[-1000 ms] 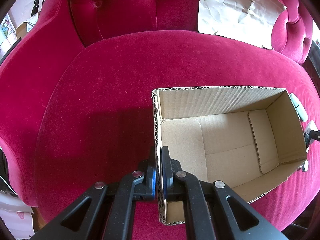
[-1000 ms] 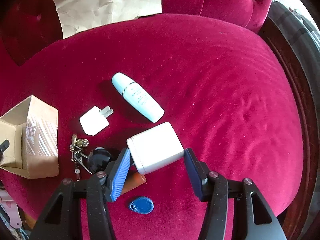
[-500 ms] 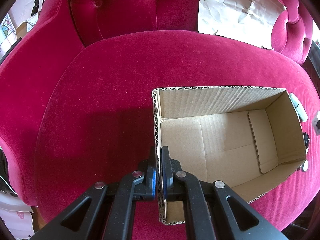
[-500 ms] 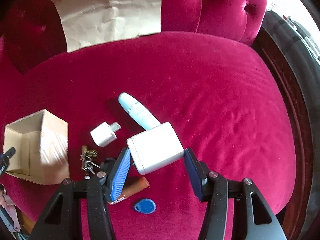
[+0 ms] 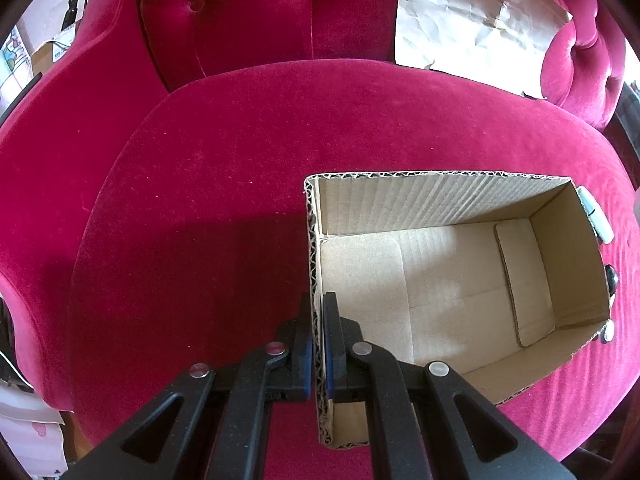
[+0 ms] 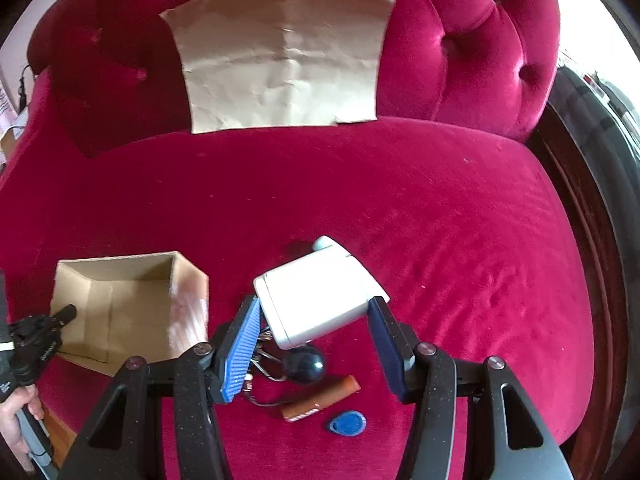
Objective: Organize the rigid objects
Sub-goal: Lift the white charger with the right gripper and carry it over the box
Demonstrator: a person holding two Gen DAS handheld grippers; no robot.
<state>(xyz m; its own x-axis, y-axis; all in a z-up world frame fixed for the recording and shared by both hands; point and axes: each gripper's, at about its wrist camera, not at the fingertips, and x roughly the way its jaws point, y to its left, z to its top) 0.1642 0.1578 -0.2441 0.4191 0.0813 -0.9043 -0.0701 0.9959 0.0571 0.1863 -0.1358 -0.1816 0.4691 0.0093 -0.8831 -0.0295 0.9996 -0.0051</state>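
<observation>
My left gripper [image 5: 318, 312] is shut on the near wall of an open, empty cardboard box [image 5: 436, 212] on the red velvet seat. The box also shows in the right wrist view [image 6: 188, 284], with the left gripper [image 6: 64, 314] at its left wall. My right gripper [image 6: 316, 312] is shut on a white rectangular case [image 6: 316, 300] and holds it above the seat, to the right of the box. Under it lie a black ball with keys [image 6: 304, 364], a brown tube [image 6: 320, 398] and a blue key fob [image 6: 348, 423]. A white bottle's tip [image 6: 322, 242] shows behind the case.
A sheet of brown paper [image 6: 280, 60] leans on the tufted backrest; it shows in the left wrist view [image 5: 472, 20] too. The white bottle [image 5: 596, 218] lies just past the box's far wall. The seat's right edge meets a dark wooden frame [image 6: 592, 280].
My right gripper has lifted the white case off the seat and carried it up and left toward the box. The left gripper and box have not moved.
</observation>
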